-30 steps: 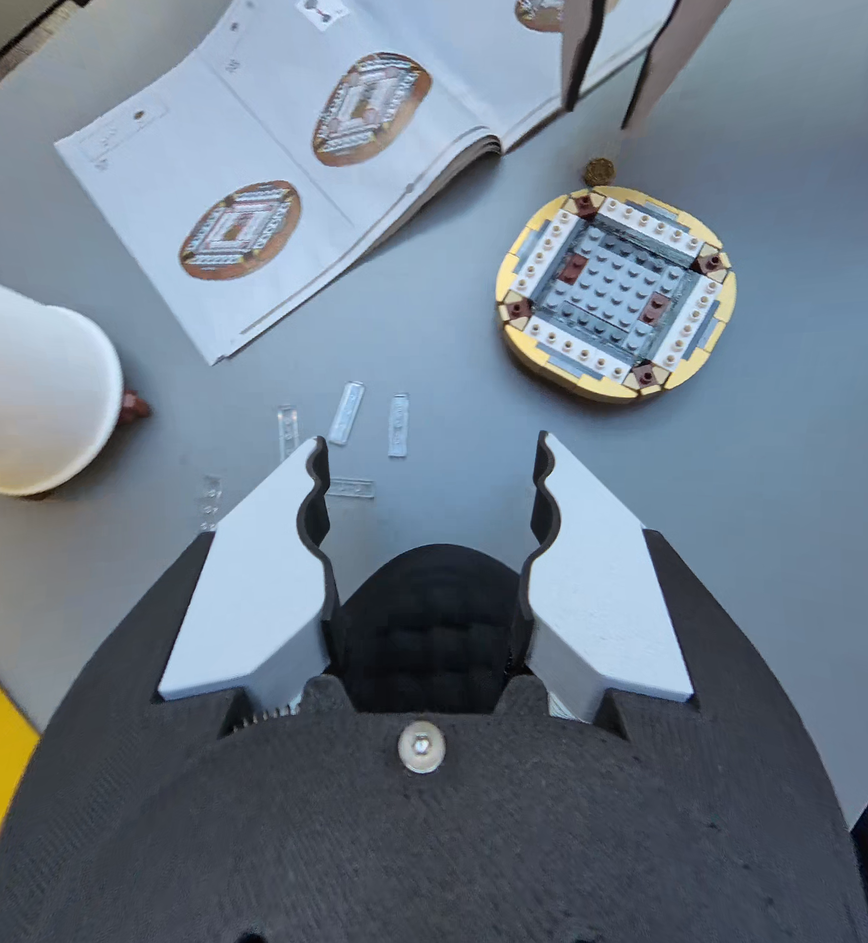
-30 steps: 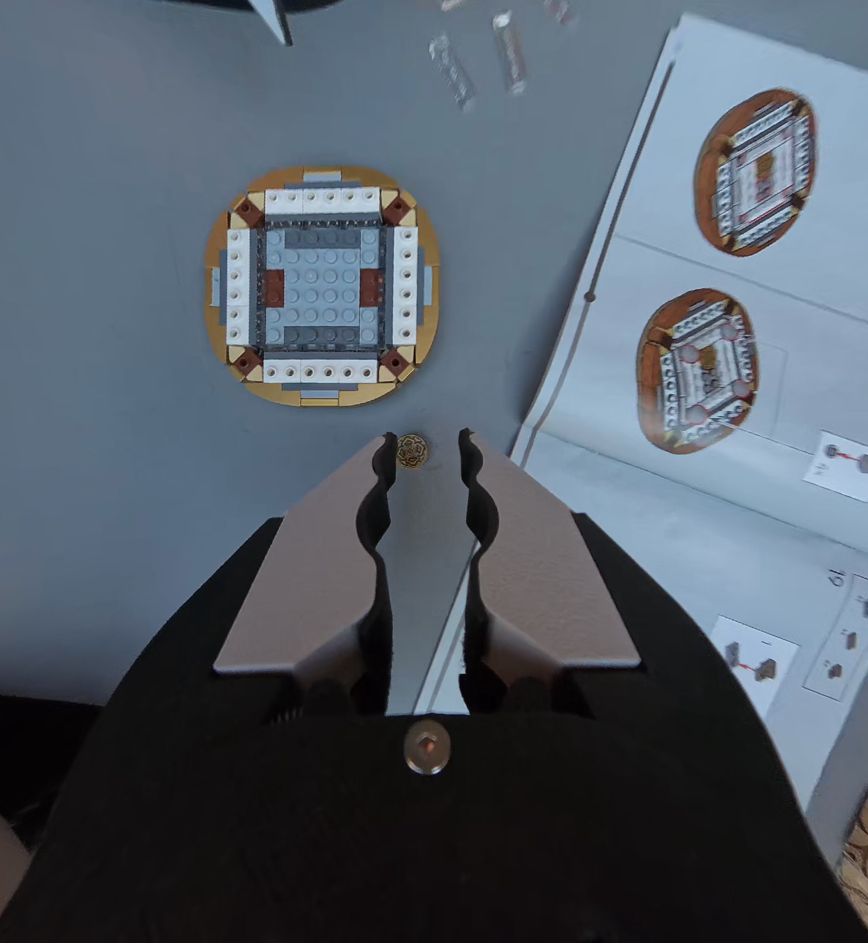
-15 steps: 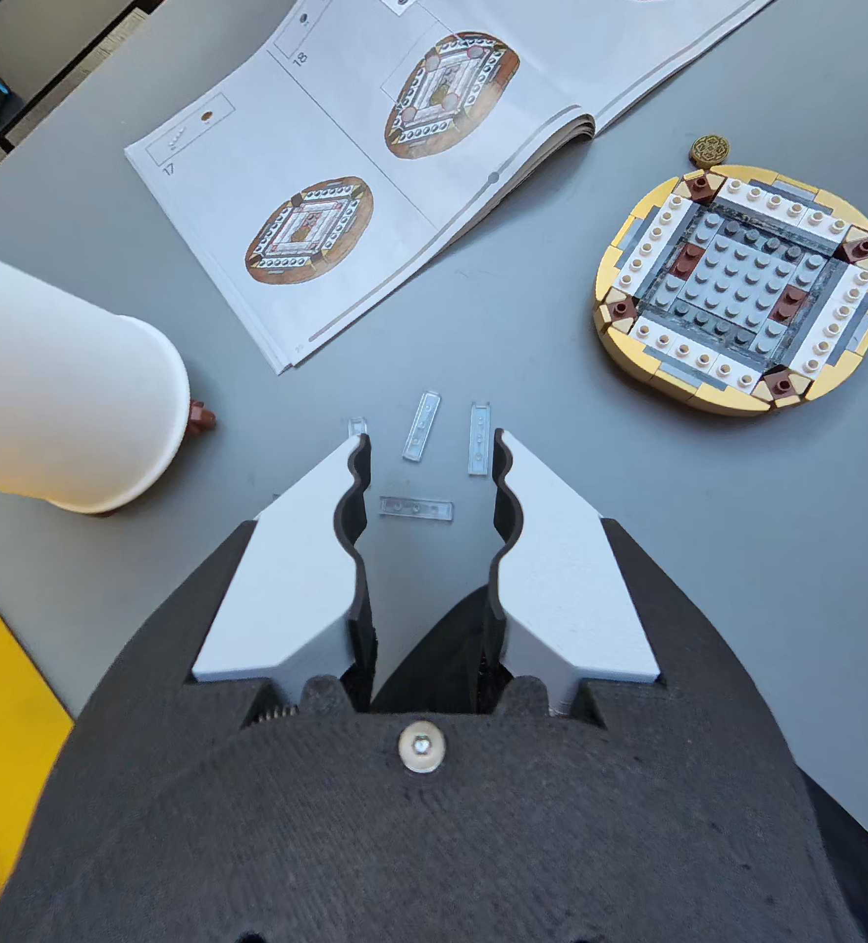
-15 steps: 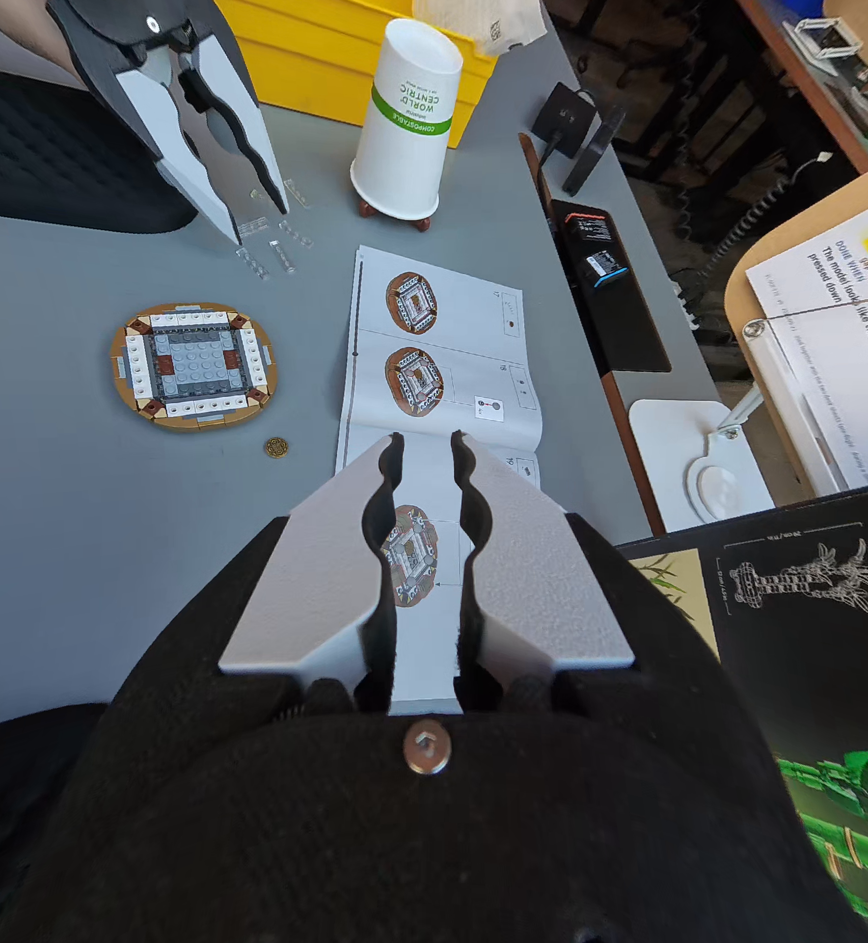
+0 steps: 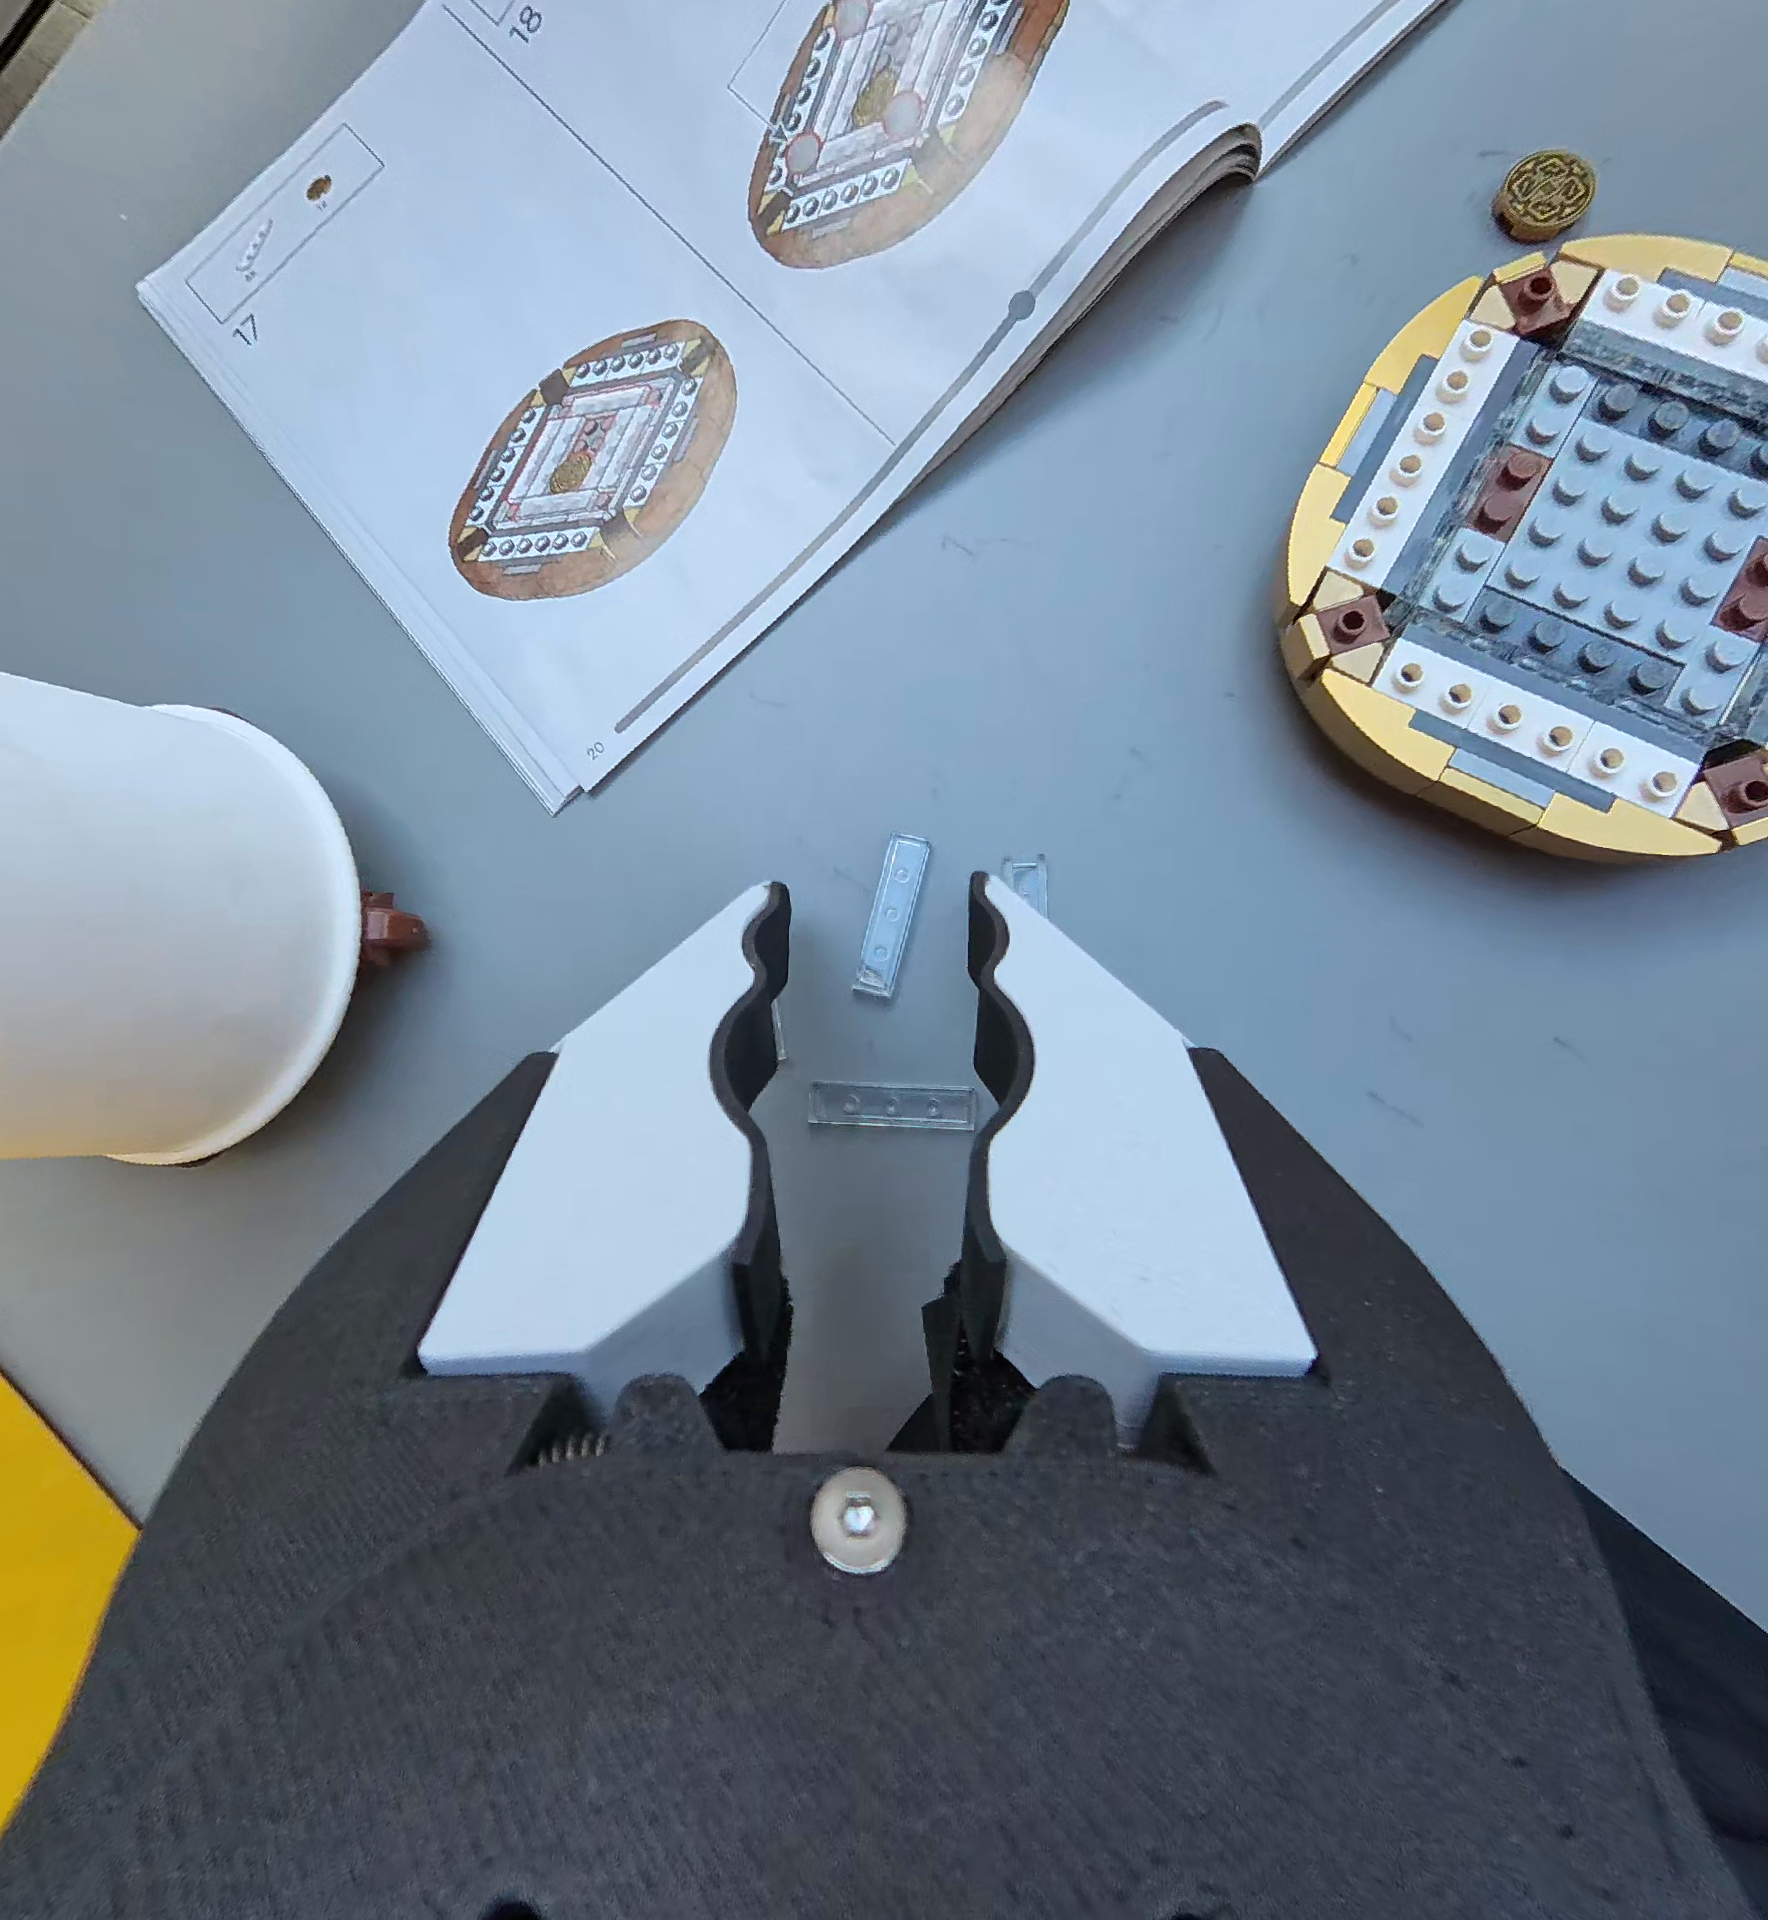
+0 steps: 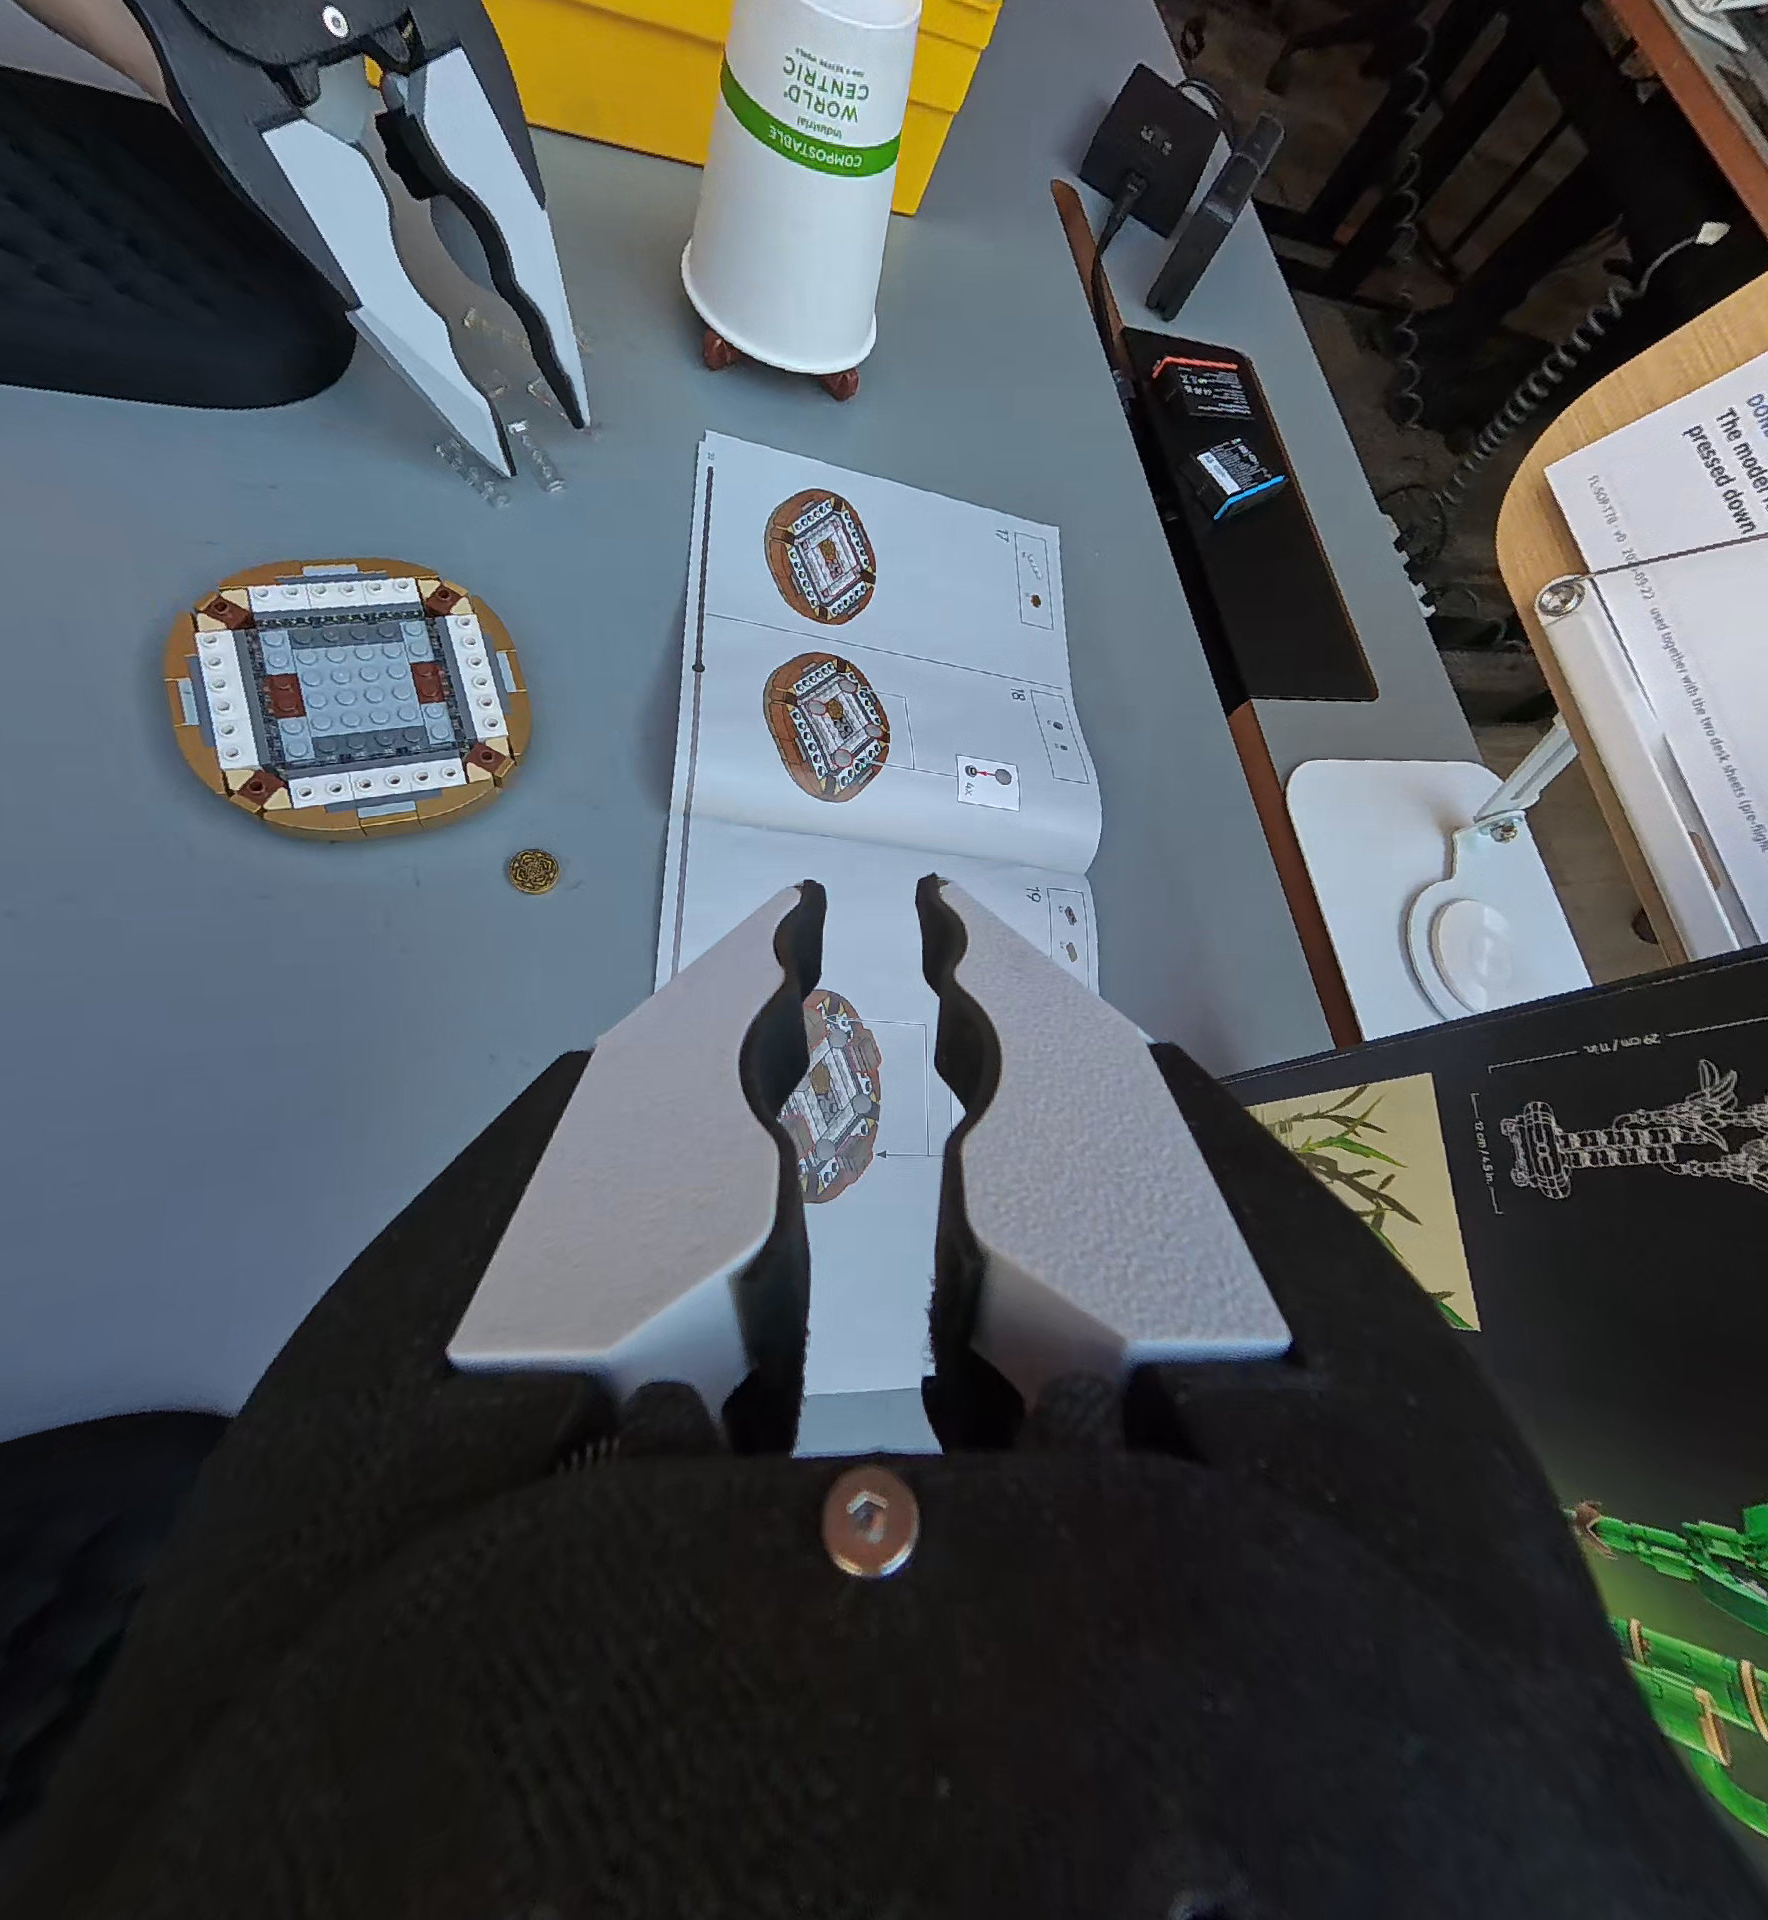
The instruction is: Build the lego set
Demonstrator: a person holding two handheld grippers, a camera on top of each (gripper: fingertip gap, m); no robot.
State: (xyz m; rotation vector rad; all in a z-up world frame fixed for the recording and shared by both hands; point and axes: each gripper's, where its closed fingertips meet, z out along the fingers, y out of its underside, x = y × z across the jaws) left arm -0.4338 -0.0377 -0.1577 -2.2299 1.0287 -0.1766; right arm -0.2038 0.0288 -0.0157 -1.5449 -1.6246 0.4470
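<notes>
The round tan Lego base (image 5: 1607, 540) with white, grey and brown bricks lies on the grey table; it also shows in the right wrist view (image 6: 345, 696). A gold round tile (image 5: 1545, 192) lies loose beside it (image 6: 534, 871). Several clear flat plates lie near my left gripper (image 5: 877, 904): one (image 5: 892, 930) between its tips, one (image 5: 892, 1103) crosswise between its fingers. My left gripper is open, low over them, and also shows in the right wrist view (image 6: 539, 445). My right gripper (image 6: 867, 894) is slightly open and empty, held above the open instruction booklet (image 6: 890, 644).
An upturned white cup (image 5: 111, 935) stands left of the plates, with a small brown piece (image 5: 392, 925) at its rim. A yellow bin (image 6: 631, 73) is behind the cup. A black set box (image 6: 1638, 1351) and a black device (image 6: 1233, 499) lie right of the booklet (image 5: 651, 312). Left tips to right tips: about 30 cm. Left tips and right tips are each some 15 cm from the gold round tile (image 5: 1545, 192). It is also in sight in the right wrist view (image 6: 536, 870).
My left gripper has moved down and closer to the clear plates, and its jaws have narrowed around one. My right gripper has pulled back from the gold tile to above the booklet.
</notes>
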